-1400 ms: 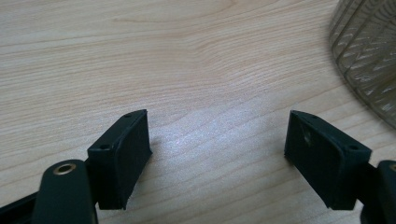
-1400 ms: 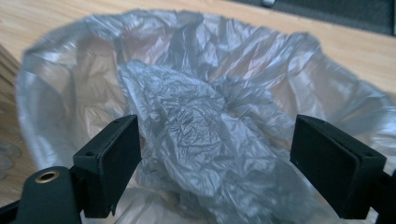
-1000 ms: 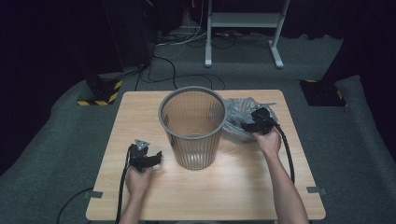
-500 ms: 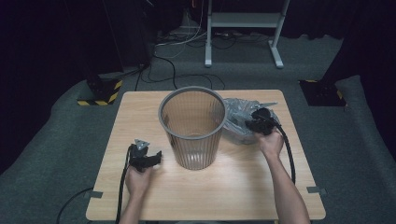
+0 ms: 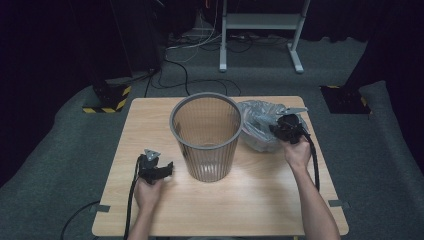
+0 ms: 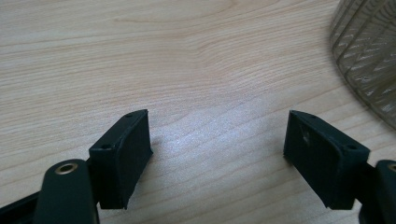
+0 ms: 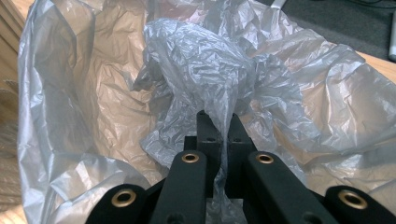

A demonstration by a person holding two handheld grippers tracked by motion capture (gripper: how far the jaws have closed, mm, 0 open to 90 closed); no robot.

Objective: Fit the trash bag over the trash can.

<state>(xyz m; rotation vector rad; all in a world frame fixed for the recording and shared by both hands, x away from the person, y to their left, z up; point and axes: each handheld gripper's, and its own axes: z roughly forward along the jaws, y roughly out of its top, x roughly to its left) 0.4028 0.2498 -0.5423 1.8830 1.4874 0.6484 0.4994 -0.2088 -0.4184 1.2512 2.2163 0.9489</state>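
A grey ribbed waste basket (image 5: 207,160) stands upright in the middle of the wooden table (image 5: 250,200). To its right lies a crumpled clear plastic bag (image 5: 257,125). My right gripper (image 5: 278,130) is at the bag's right side, shut on a fold of the bag. In the right gripper view the bag's film (image 7: 201,60) is pinched between the closed jaws of my right gripper (image 7: 219,123). My left gripper (image 5: 169,169) rests low on the table left of the basket. It is open with nothing between the pads, as the left gripper (image 6: 217,158) shows beside the basket's wall (image 6: 369,60).
Bare tabletop (image 6: 187,56) lies in front of the left gripper. Cables run from both grippers toward the table's near edge. Beyond the table are dark carpet, a metal stand (image 5: 260,22) and floor cables.
The right gripper has lifted slightly and shifted a little to the right with the bag's film between its jaws. The left gripper has stayed where it was.
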